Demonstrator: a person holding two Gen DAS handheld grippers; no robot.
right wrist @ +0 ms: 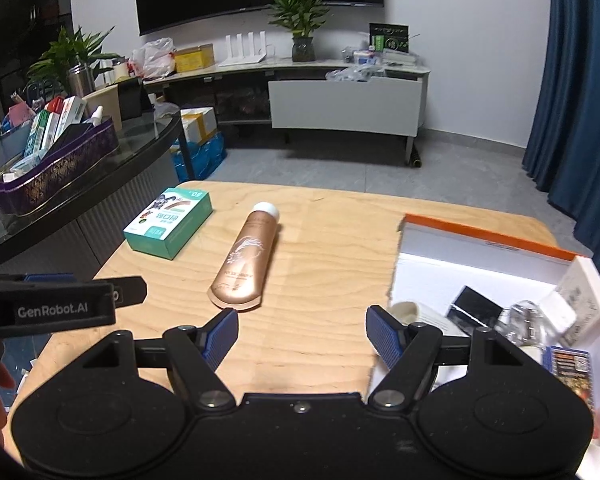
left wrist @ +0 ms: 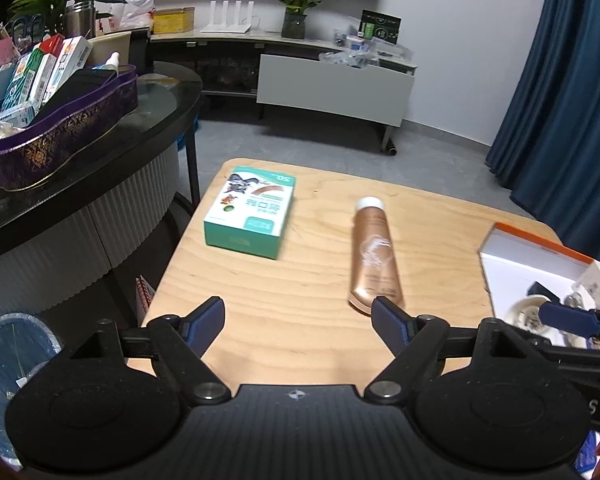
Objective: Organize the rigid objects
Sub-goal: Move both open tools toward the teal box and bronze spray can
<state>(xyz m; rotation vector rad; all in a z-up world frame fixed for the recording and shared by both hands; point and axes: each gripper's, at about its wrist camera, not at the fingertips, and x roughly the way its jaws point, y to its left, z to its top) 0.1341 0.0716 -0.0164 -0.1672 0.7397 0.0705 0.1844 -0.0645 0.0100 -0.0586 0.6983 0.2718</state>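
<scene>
A teal box (left wrist: 252, 213) (right wrist: 169, 222) lies on the wooden table (left wrist: 308, 320) at the far left. A bronze tube with a white cap (left wrist: 374, 254) (right wrist: 245, 259) lies in the middle, cap pointing away. A white tray with an orange rim (left wrist: 516, 256) (right wrist: 452, 264) at the right holds several small items. My left gripper (left wrist: 298, 318) is open and empty above the near table edge, its right finger beside the tube's flat end. My right gripper (right wrist: 302, 330) is open and empty, between the tube's flat end and the tray.
A dark glass-topped counter (left wrist: 156, 120) at the left carries a purple basket (left wrist: 56, 140) full of boxes. A TV stand (right wrist: 340, 92) with plants lines the back wall. Blue curtains (left wrist: 572, 112) hang at the right. A bin (left wrist: 8, 364) stands low at the left.
</scene>
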